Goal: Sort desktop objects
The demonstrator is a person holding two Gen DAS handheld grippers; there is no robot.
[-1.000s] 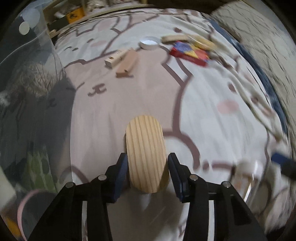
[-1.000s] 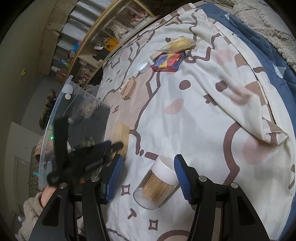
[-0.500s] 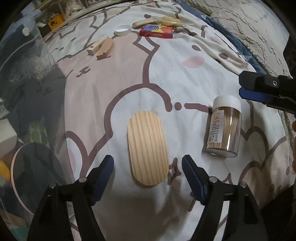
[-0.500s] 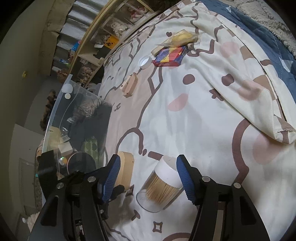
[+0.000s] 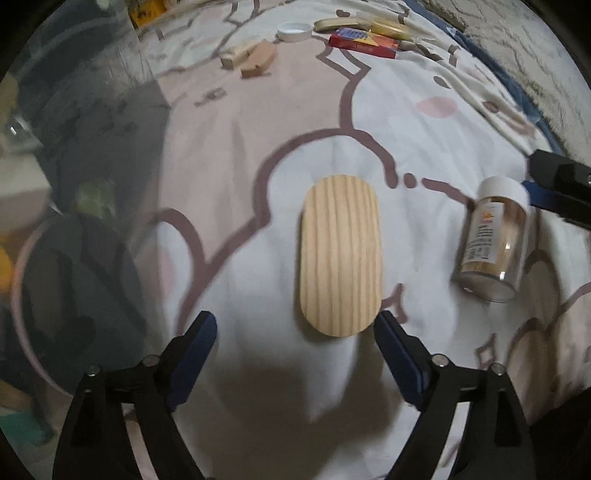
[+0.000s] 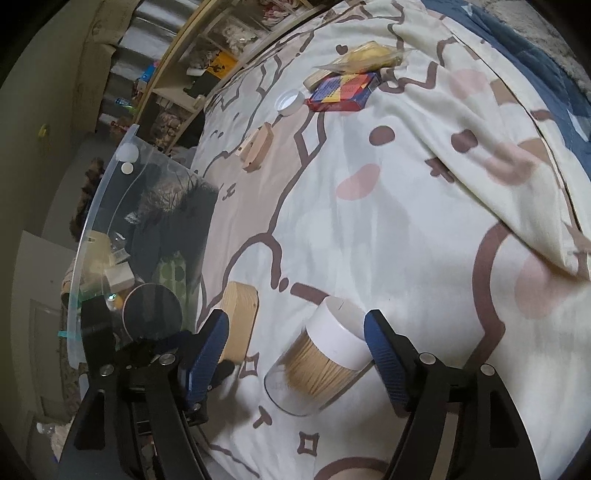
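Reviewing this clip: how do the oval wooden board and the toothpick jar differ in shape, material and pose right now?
The wooden board is a flat, solid oval with visible grain; the toothpick jar is a clear cylinder with a white cap, filled with sticks. The board lies flat on its broad face, while the jar lies tipped on its side. The board sits ahead of the left tool; the jar sits between the fingers of the right tool. Both rest on the patterned blanket, ungripped, as both tools' jaws are opening.

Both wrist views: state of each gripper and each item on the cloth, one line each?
left gripper: jaws opening, nothing held
right gripper: jaws opening, astride the jar, pads clear of it
oval wooden board: flat on the cloth, released
toothpick jar: on its side, white cap on
white lid: loose, lying open side up
red box: lying flat, closed
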